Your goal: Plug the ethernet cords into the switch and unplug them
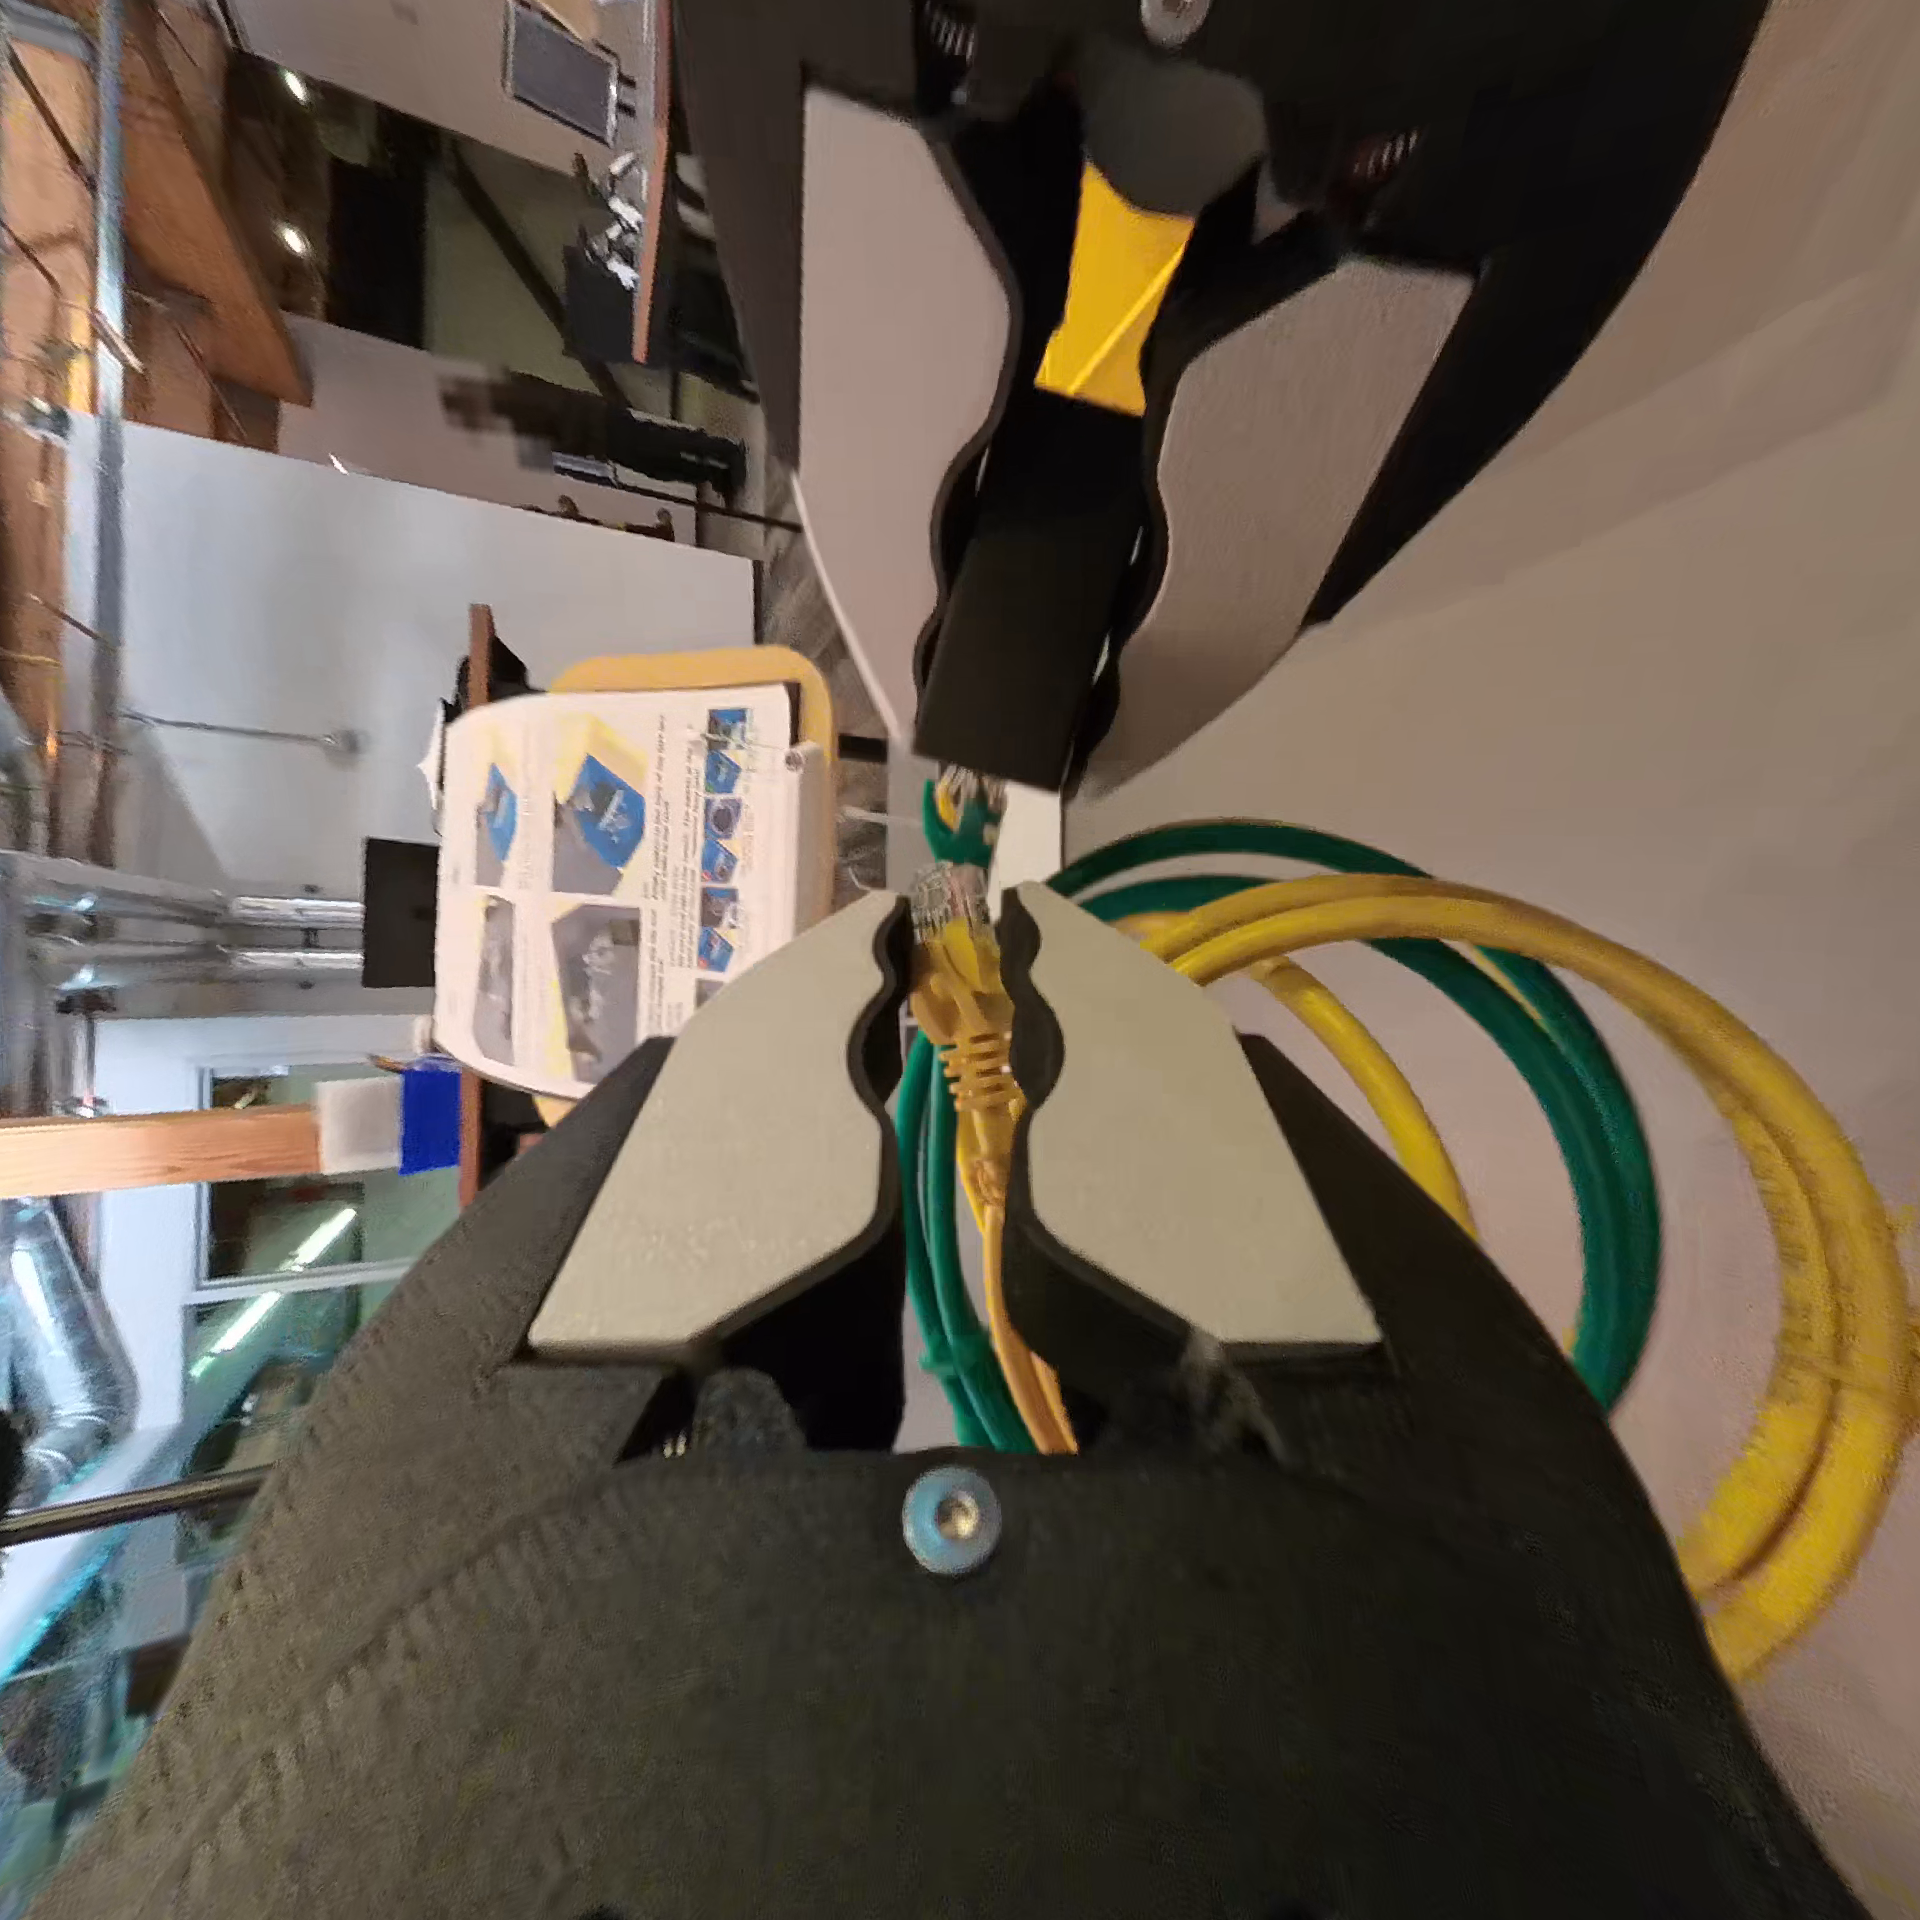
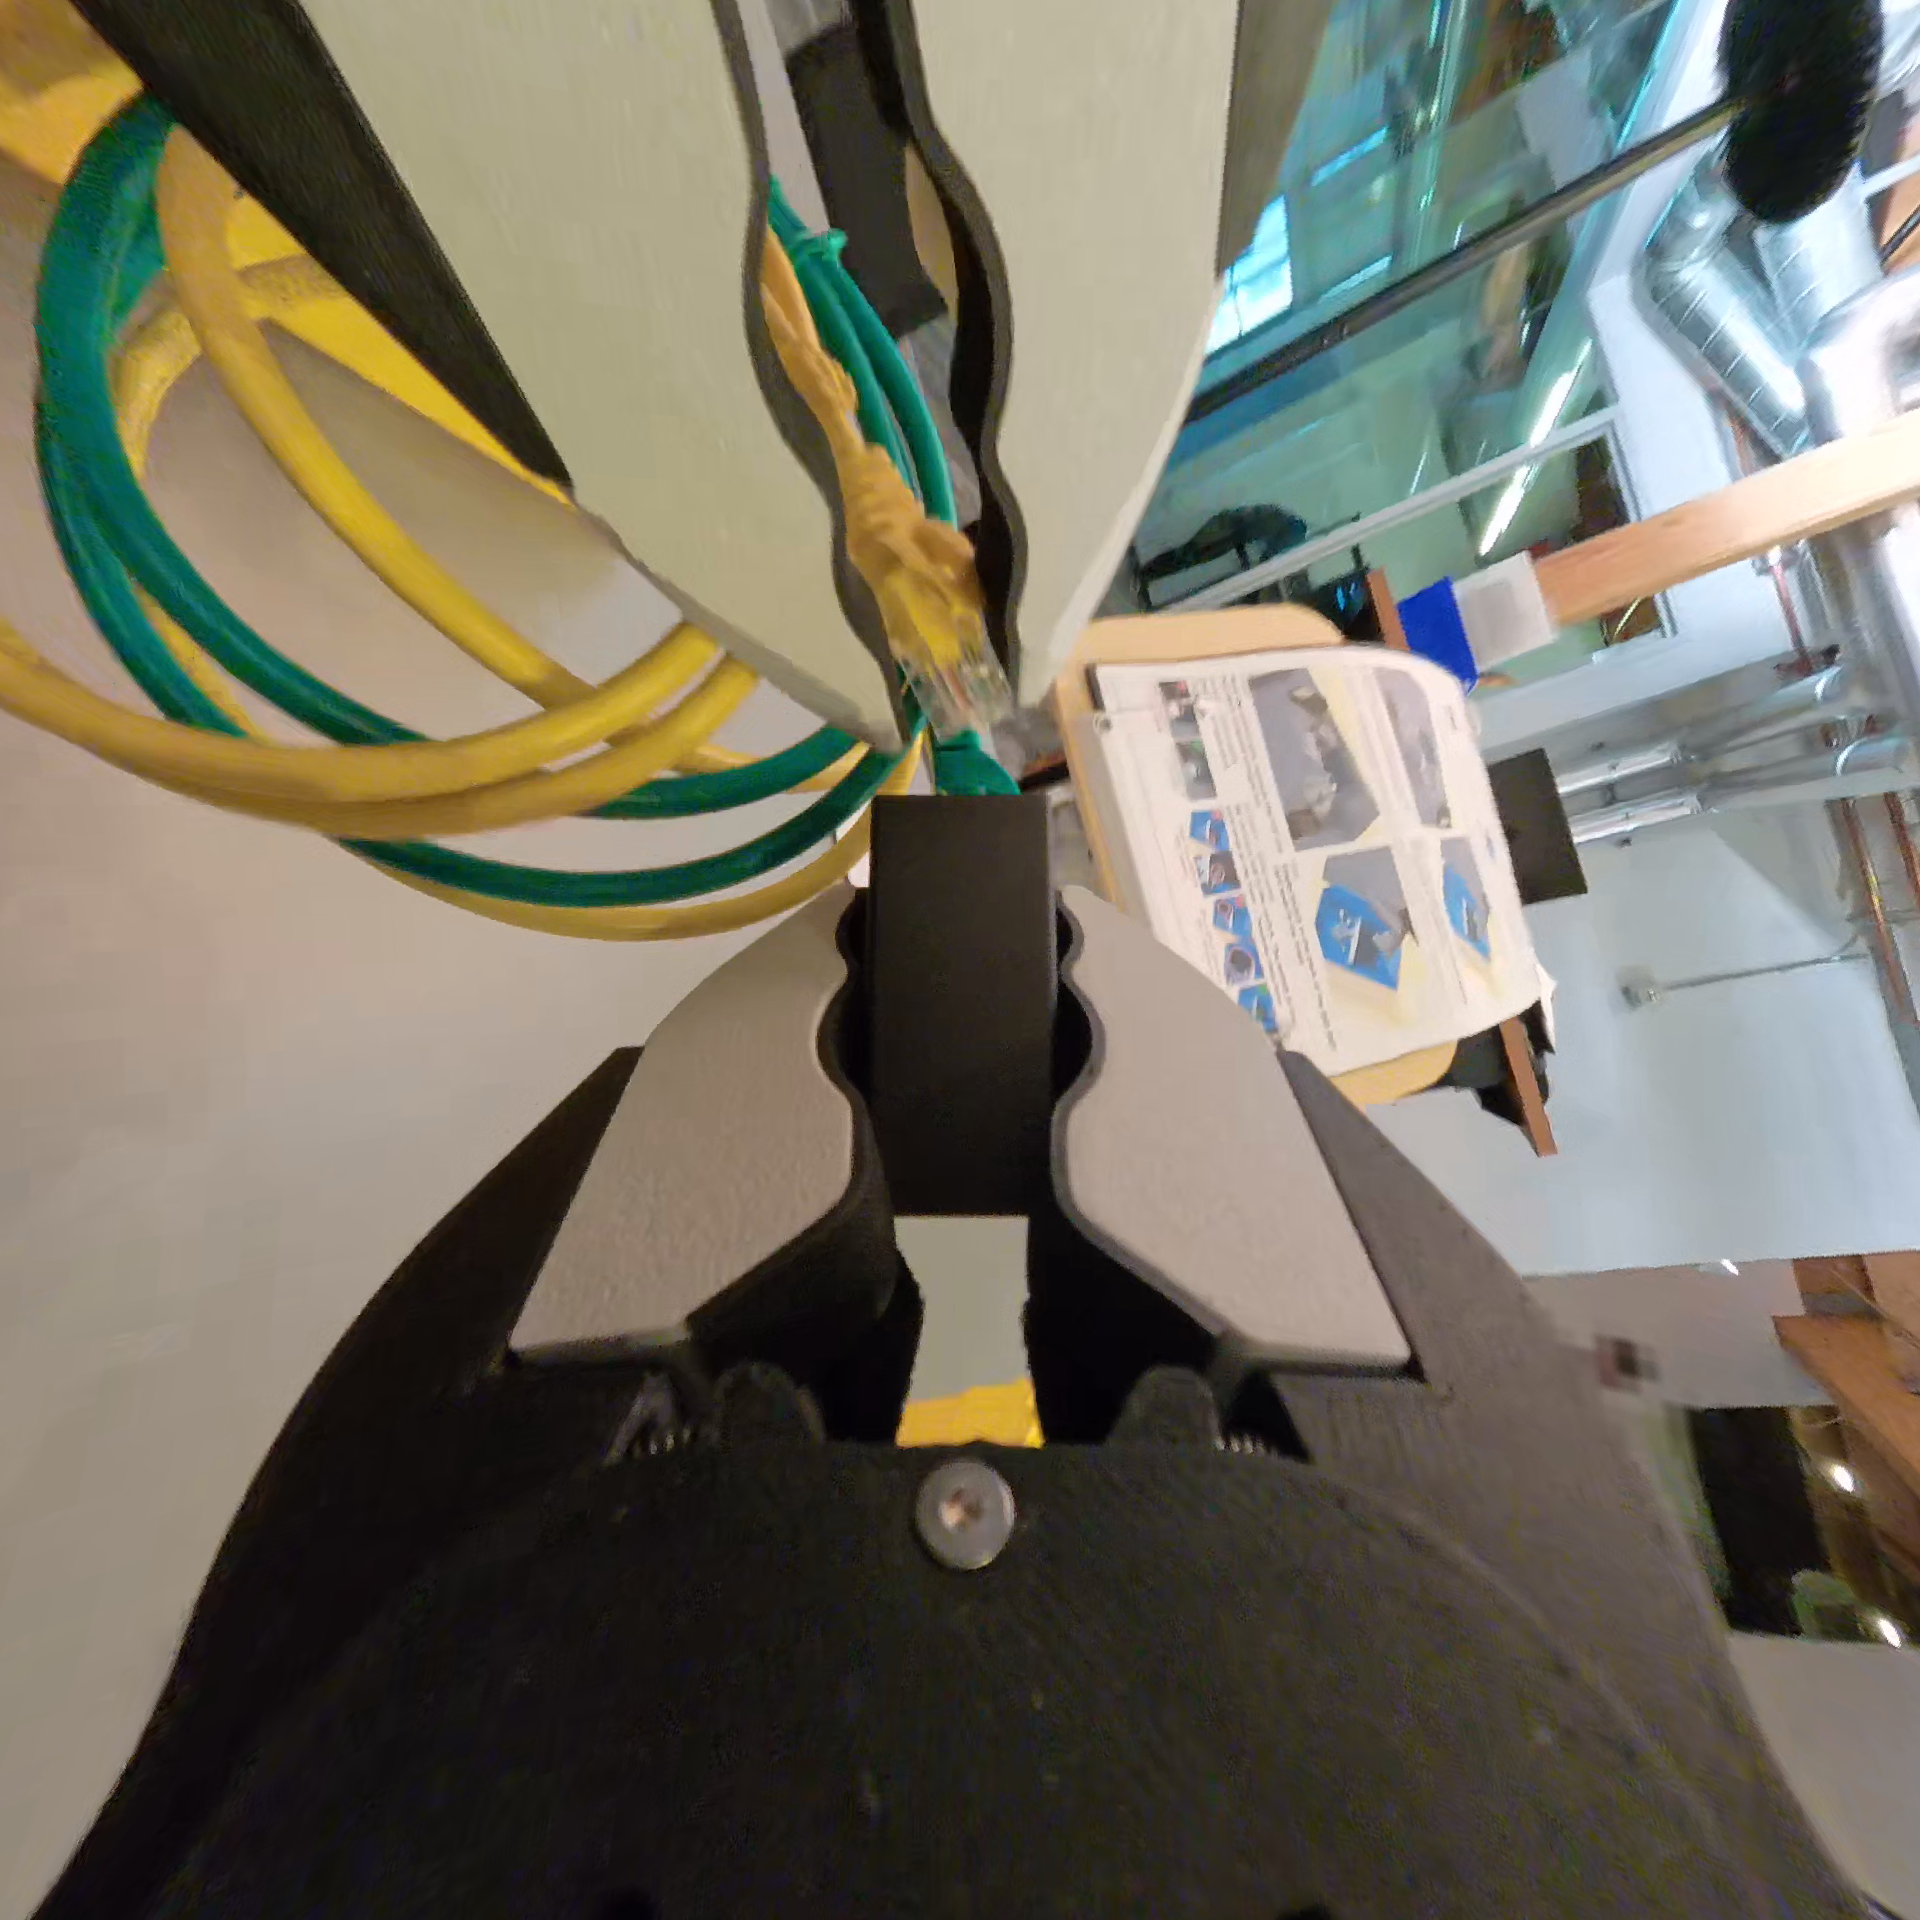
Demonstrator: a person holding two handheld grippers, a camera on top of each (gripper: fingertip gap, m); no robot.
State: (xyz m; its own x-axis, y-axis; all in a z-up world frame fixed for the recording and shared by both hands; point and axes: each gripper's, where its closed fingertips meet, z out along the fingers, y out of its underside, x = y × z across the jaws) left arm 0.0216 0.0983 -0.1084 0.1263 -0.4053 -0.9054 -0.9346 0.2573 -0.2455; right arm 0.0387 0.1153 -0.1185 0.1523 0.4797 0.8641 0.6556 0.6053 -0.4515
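The yellow ethernet plug sits pinched between the tips of the left gripper, its clear connector end poking out past the fingertips and pointing straight at the black switch. Plug and switch are close but apart: a small gap separates the connector from the switch's near face, and a green ethernet plug already sits in that face, right in the gap. The yellow plug's long axis runs along the left gripper's fingers and lines up closely with the long axis of the switch, so the coming move looks like a short straight push forward, probably into a port beside the green one; the ports themselves are hidden from both views.

The switch is clamped across its narrow body by the right gripper, which faces the left one head-on, so the two grippers point at each other with the plug between them. In the right wrist view the same yellow plug hangs just beyond the switch's far edge.

Behind, the yellow cord and green cord loop loosely over the pale bench. A printed sheet on a wooden board stands off to the side.
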